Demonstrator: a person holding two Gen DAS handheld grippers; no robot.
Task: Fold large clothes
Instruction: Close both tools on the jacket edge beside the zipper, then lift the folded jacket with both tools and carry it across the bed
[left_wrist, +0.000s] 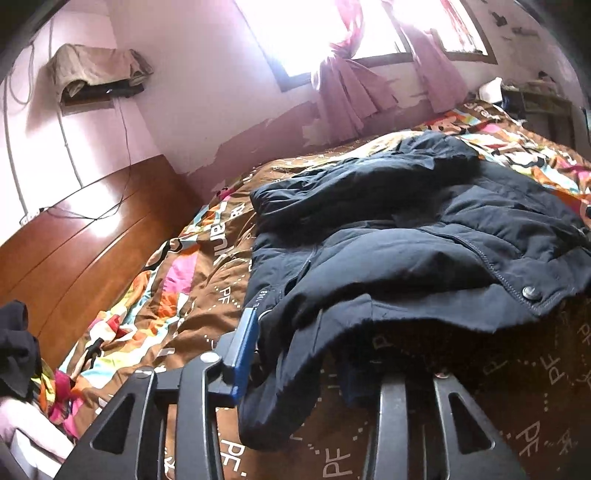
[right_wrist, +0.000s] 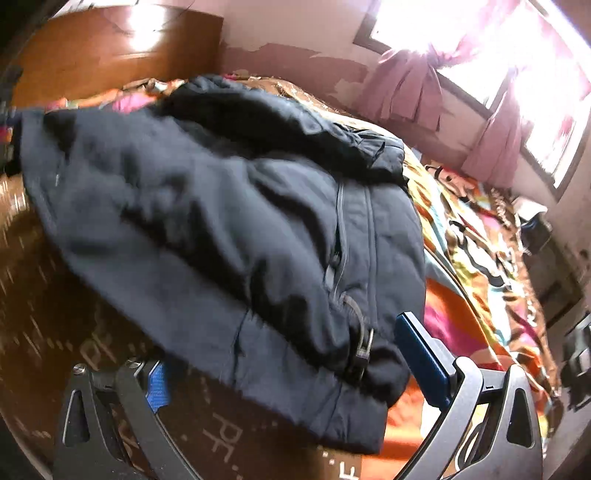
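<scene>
Dark jacket (left_wrist: 406, 236): one, lying crumpled on the patterned bedspread (left_wrist: 177, 295).
Left gripper (left_wrist: 295, 354): hem is pinched between narrowed jaws.
Right gripper (right_wrist: 288, 354): jaws wide apart, jacket corner draped between, unclamped.
Windows: two, far.

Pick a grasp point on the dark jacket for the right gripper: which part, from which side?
Likely the near bottom corner of the dark jacket, by the buckle strap. There the hem lies as a thin loose flap on the bedspread, so a pad could slide beneath. Come in low from the near side; the right gripper already straddles that edge with jaws wide. Further up the jacket is bunched thick.
</scene>
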